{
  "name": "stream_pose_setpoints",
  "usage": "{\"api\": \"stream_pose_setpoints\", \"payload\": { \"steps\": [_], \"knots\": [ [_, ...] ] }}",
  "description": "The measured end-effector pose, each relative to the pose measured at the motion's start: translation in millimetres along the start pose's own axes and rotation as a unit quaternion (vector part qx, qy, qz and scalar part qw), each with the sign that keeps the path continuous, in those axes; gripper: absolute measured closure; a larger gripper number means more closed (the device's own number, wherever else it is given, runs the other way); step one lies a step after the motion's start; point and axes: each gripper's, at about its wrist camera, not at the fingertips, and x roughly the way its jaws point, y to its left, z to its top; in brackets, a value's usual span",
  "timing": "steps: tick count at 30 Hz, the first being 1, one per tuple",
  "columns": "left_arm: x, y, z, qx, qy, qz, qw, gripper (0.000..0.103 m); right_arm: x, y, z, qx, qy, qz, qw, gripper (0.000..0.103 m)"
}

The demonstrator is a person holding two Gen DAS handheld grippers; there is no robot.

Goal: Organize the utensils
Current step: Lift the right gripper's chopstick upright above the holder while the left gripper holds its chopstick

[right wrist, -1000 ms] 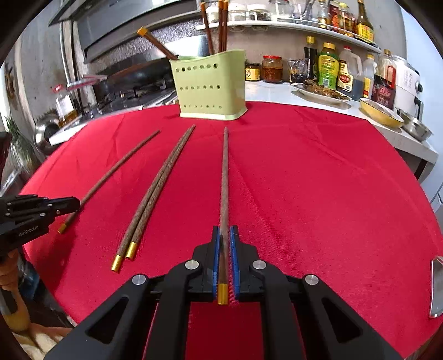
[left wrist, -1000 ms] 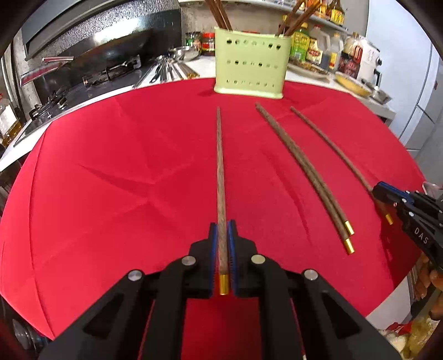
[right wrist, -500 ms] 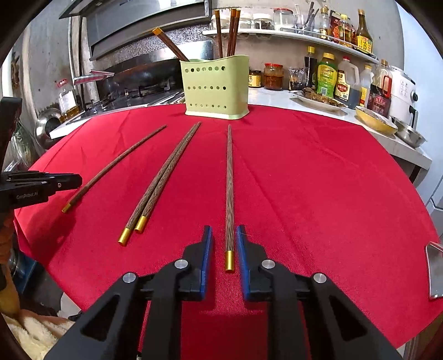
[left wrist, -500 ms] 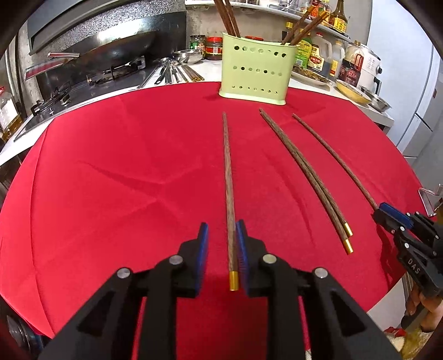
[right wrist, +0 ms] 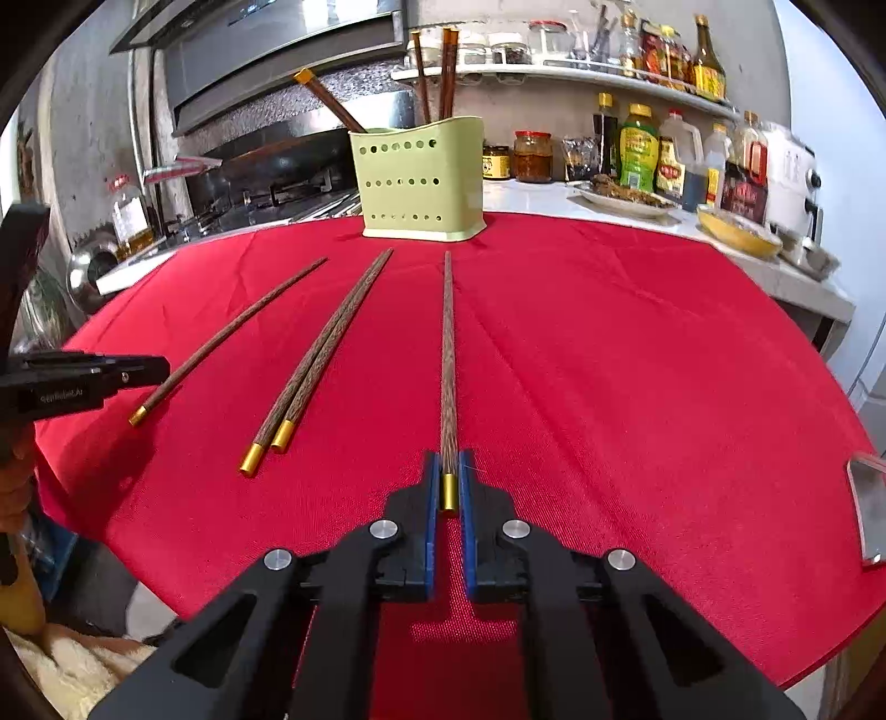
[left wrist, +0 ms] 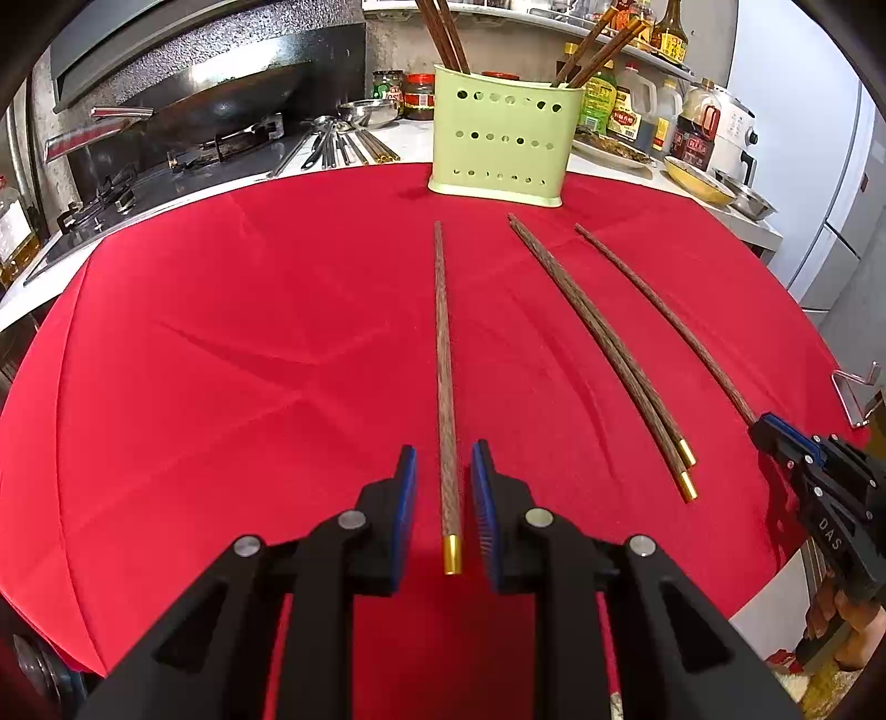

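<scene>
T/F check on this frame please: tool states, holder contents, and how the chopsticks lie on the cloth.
1. The left tool is open, with the leftmost chopstick lying between its fingers. True.
2. The green holder is empty. False: standing chopsticks poke out of its top.
3. The right tool is closed on the gold end of the rightmost chopstick. True.
4. The middle pair lies with its gold ends toward the holder. False: the gold ends point away from it, toward the tools.
5. The holder stands on the bare counter. False: it stands on the far edge of the red cloth.
</scene>
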Motion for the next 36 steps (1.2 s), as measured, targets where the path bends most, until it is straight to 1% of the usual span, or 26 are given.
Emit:
{"api": "stream_pose_setpoints", "payload": {
  "steps": [2,4,9,11,13,14,17,20,22,26,28,31,36],
  "knots": [
    [-2.0,1.2,0.6,-0.004,-0.003,0.001,1.0,0.083,-1.0,0.3,2.5,-0.003,0.001,0.003,1.0,0.096],
    [-5.3,3.3,1.5,-0.006,-0.008,0.003,0.9999,0.083,-8.1,-0.7,10.1,-0.003,-0.012,0.004,1.0,0.096],
    [-17.6,9.4,5.2,-0.016,-0.027,0.005,0.9995,0.083,-47.7,0.7,50.5,-0.014,-0.089,-0.001,0.996,0.096],
    [-22.0,12.1,6.7,-0.019,-0.034,0.004,0.9992,0.083,-64.9,2.5,72.0,-0.018,-0.123,0.002,0.992,0.096],
    [-25.6,15.1,8.0,-0.023,-0.041,0.005,0.9989,0.083,-77.4,3.7,88.4,-0.02,-0.149,0.004,0.989,0.096],
    [-28.1,16.8,8.8,-0.026,-0.044,0.005,0.9987,0.083,-86.2,5.6,100.2,-0.024,-0.167,0.005,0.986,0.096],
    [-33.7,22.0,10.6,-0.032,-0.054,0.006,0.998,0.083,-104.1,12.1,126.5,-0.041,-0.205,0.0,0.978,0.096],
    [-37.1,26.1,10.6,-0.037,-0.058,0.005,0.9977,0.083,-108.1,15.9,148.4,-0.053,-0.216,-0.005,0.975,0.096],
    [-36.4,26.6,8.8,-0.036,-0.054,-0.001,0.9979,0.083,-104.3,15.3,155.0,-0.052,-0.217,-0.005,0.975,0.096],
    [-27.5,25.4,3.9,-0.034,-0.025,-0.038,0.9984,0.083,-101.6,15.5,155.3,-0.05,-0.225,-0.012,0.973,0.096],
    [-21.1,18.4,-0.4,-0.024,-0.007,-0.052,0.9984,0.083,-100.9,14.6,154.2,-0.049,-0.228,-0.015,0.972,0.096],
    [-11.2,2.6,-5.9,0.01,0.006,-0.038,0.9992,0.083,-100.5,15.0,152.5,-0.049,-0.23,-0.014,0.972,0.096],
    [-0.6,-1.5,-6.7,0.01,0.02,-0.019,0.9996,0.083,-99.2,18.2,150.9,-0.056,-0.233,-0.015,0.971,0.096]
  ]
}}
